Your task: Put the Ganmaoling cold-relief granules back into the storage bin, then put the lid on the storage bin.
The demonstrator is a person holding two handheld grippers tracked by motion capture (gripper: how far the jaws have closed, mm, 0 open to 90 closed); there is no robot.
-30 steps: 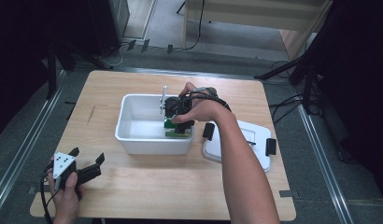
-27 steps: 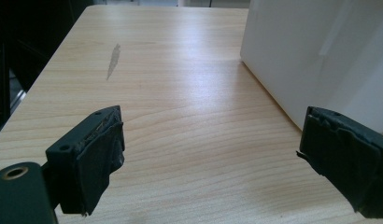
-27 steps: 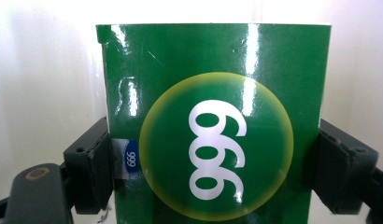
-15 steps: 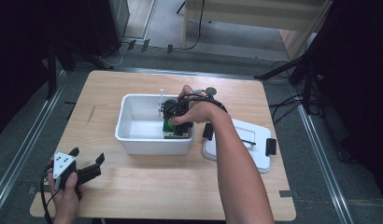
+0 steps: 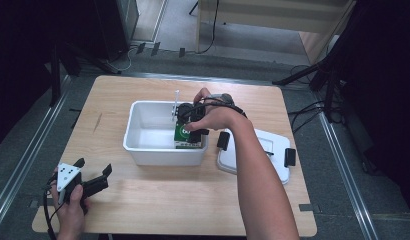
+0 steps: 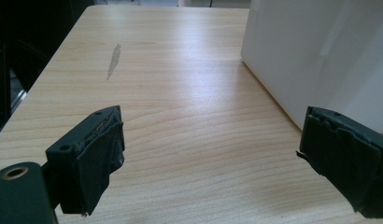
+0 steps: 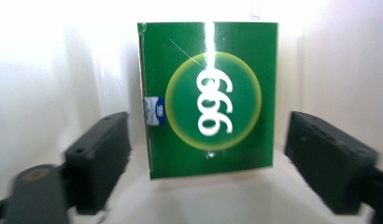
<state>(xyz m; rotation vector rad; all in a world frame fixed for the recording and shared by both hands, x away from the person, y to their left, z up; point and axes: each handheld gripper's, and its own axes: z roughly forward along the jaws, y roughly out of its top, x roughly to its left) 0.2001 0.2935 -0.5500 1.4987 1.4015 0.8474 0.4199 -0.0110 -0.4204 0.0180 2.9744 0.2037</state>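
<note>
Your left gripper (image 5: pixel 95 177) sits at the near left corner of the wooden bench (image 5: pixel 143 200), held in your left hand (image 5: pixel 70 200). Its fingers (image 6: pixel 94 158) are spread wide with nothing between them; in the left gripper view they hover over bare wood, with the outer wall of the white tub (image 5: pixel 148 135) rising ahead at the right. A grey smear (image 6: pixel 114 60) marks the bench farther off.

The tub stands near the middle of the bench. Inside it, at its right end, lies a green box (image 7: pixel 210 100) bearing a yellow-ringed circle and white figures. Your right hand (image 5: pixel 213 117) reaches over the tub's right end with the right gripper (image 7: pixel 208 158) pointed down into it. In the right gripper view its fingers (image 7: pixel 103 154) stand apart, one on each side of the box, not clamped on it; whether either one touches the box you cannot tell.

Just right of the tub, a white lid (image 5: pixel 263 155) with black clips (image 5: pixel 290 156) lies flat on the bench, partly under your forearm.
</note>
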